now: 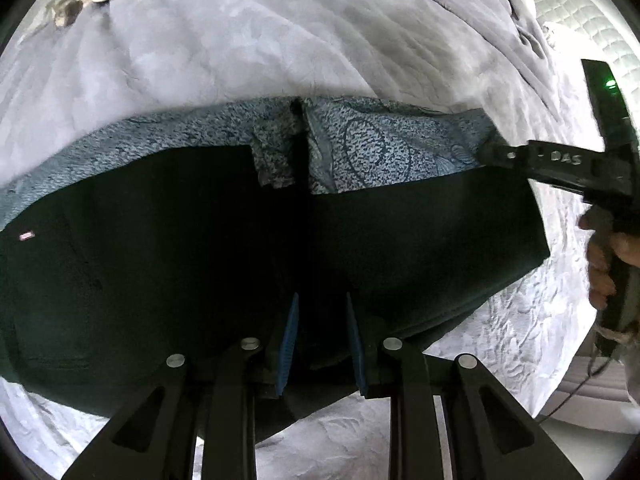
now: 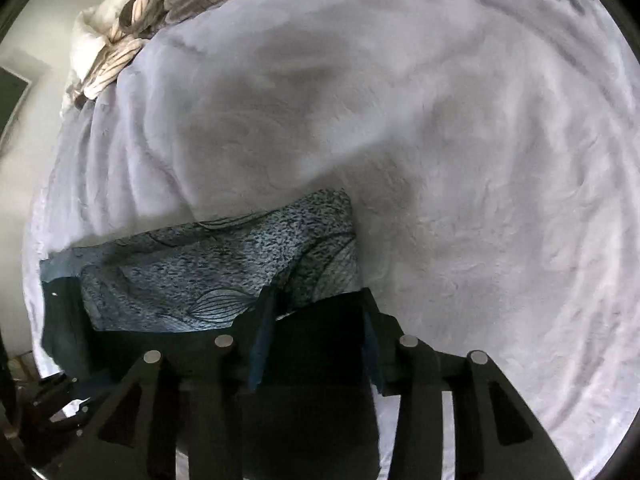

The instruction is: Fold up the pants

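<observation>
We have the dark pants (image 1: 200, 260) spread across the bed, on a pale grey plush blanket (image 1: 248, 40), with their far edge overlapping a blue patterned cloth (image 1: 372, 148) that lies beneath them.

Our left tongs (image 1: 322, 344) sit over the near edge of the pants, blue pads (image 1: 289, 344) apart with dark fabric between them; they look released, not yet pinching. Our right tongs (image 2: 316, 344) are at the far right corner, where the pants meet the patterned cloth, and dark fabric fills the gap between the pads, but we cannot tell whether they grip it. We judge this placement, one tool at each end of an edge, is meant to lift that edge evenly for a fold.

From the left wrist view, the right tool's arm reads "DAS", partly legible, and a green light (image 1: 611, 83) glows on its body. A small pale tag (image 1: 26, 235) on the pants is unreadable.
</observation>
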### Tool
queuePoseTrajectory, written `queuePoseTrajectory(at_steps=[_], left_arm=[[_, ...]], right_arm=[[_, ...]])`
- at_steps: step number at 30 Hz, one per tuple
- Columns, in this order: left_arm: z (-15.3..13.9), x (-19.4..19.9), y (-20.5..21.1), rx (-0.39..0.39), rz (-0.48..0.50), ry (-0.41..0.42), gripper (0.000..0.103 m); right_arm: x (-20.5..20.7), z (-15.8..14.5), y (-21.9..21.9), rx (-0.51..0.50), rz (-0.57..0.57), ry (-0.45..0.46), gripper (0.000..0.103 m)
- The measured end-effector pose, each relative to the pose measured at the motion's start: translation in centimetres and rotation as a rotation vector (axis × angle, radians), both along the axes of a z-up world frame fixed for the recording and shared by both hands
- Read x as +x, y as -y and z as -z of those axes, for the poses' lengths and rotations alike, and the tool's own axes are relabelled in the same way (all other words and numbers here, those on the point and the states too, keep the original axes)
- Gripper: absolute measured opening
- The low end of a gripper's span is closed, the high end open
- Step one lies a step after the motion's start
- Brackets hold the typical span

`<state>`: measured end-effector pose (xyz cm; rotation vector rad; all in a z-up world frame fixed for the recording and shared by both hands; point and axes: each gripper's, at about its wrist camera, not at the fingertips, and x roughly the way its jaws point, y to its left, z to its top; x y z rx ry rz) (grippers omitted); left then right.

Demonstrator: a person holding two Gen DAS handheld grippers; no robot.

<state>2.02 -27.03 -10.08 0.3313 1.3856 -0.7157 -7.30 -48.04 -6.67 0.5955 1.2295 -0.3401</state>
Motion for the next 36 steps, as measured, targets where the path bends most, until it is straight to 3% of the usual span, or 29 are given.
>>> queuePoseTrajectory(at_steps=[3,6,9,11,15,16,17,22,26,29,33,36], left_arm=[[-0.4,-0.1,-0.5,-0.004,0.007,0.01,0.026],[-0.7,0.1,-1.4,-0.011,0.001,0.017,0.026],[-1.1,0.2,-2.2,-0.001,-0.015,0.032,0.026],[-1.2,0.5,-3.2,0.013,-0.037,0.038,0.026],[-1.5,1.1,-5.8,0.032,-0.089,0.055,0.026],[-1.5,1.2,-6.4,0.037,-0.1,0.062,0.026],[-1.5,1.4,-7.0,0.04,-0.112,0.064,0.026],[-1.7,1.9,-8.8,0.044,-0.163,0.076,0.026],[-1.6,1.9,-9.8,0.068,-0.184,0.073,0.026],[-1.8,1.9,-10.1,0.077,-0.184,0.078,0.026],[-2.2,1.9,-10.4,0.082,-0.189,0.084,0.026],[-2.2,1.8,-10.8,0.092,-0.193,0.082,0.026]], right_arm=[[-1.0,-3.5,-1.7,-0.106,0.034,0.047,0.045],[-0.8,-6.0,-4.5,-0.063,-0.021,0.146,0.045],[1.6,-5.9,-8.2,0.052,-0.124,0.169,0.05],[3.8,-5.3,-11.0,0.039,-0.187,0.157,0.058],[6.6,-2.8,-15.1,-0.008,-0.237,0.076,0.057],[6.7,-2.4,-15.6,-0.045,-0.234,0.05,0.038],[7.1,-1.9,-16.1,-0.082,-0.22,0.03,0.006],[6.8,0.0,-15.2,0.106,-0.143,0.05,0.005],[6.6,0.4,-16.0,0.137,-0.187,0.057,0.004],[6.6,-0.1,-15.9,0.297,-0.189,0.124,0.005],[4.5,-2.8,-17.0,0.142,-0.203,0.131,0.005],[3.1,-2.0,-17.0,0.095,-0.156,0.062,0.009]])
